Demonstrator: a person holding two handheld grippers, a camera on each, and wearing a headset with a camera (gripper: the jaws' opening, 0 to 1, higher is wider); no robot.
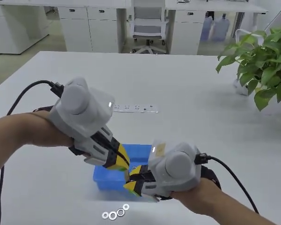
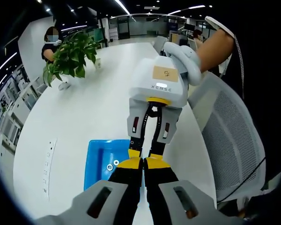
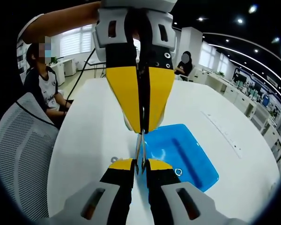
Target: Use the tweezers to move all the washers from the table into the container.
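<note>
The right gripper has its yellow-tipped jaws drawn narrow on the lower end of the tweezers. This thin metal sliver runs up into the left gripper, whose broad yellow pads are pressed together on it. The two grippers meet tip to tip above the blue container. In the right gripper view one washer lies inside the container, just beside that gripper's own jaw. The left gripper view looks down onto the container floor, where what seems to be a pair of washers rests. The head view adds a short row of washers on the white table, near the container's front wall and apart from both grippers.
</note>
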